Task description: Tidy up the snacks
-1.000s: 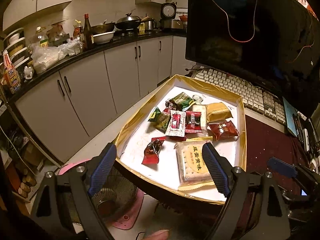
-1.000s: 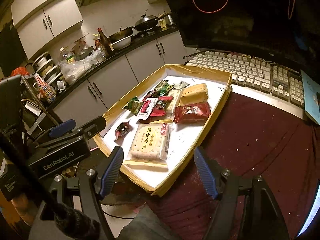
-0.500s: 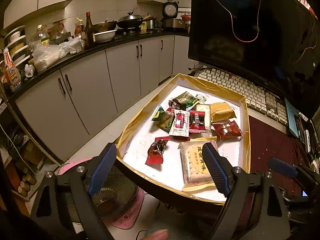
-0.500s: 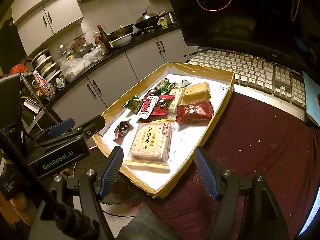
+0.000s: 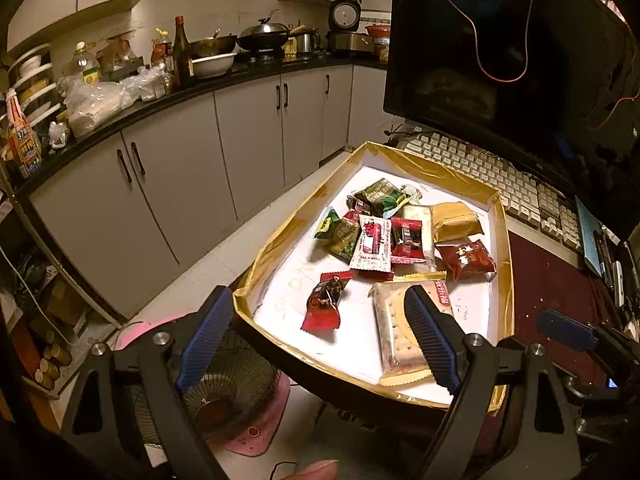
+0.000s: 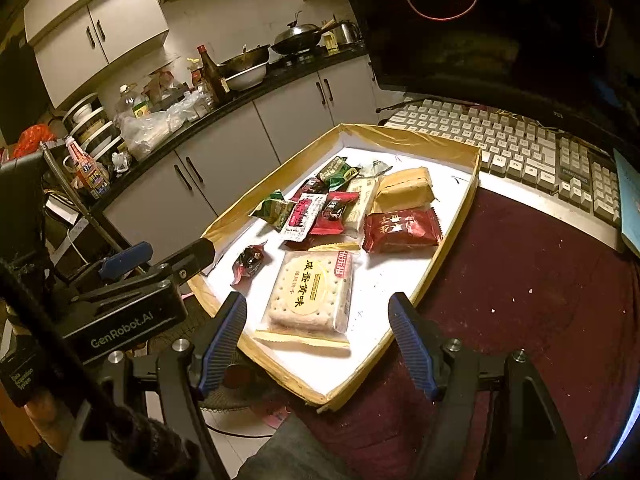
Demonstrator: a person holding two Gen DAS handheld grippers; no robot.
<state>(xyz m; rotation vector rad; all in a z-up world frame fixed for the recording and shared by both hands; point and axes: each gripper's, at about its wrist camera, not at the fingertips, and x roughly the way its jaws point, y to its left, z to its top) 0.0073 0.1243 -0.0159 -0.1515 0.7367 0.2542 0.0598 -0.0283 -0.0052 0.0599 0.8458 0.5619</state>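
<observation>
Table [image 6: 532, 280], maroon-covered: gold-rimmed tray [image 6: 452, 220] ahead of the right gripper [image 6: 318, 344]; keyboard [image 6: 520, 152] beyond.

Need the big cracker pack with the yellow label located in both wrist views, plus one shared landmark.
Left wrist: cracker pack at lower centre-right, near end of the gold-rimmed tray, partly behind one gripper finger.
Right wrist: cracker pack at centre, fully visible, above the gap between the fingers.
Shared landmark: dark red snack packet just beyond it, keyboard side.

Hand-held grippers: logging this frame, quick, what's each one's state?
Left hand-held gripper: open, holding nothing.
Right hand-held gripper: open, holding nothing.
</observation>
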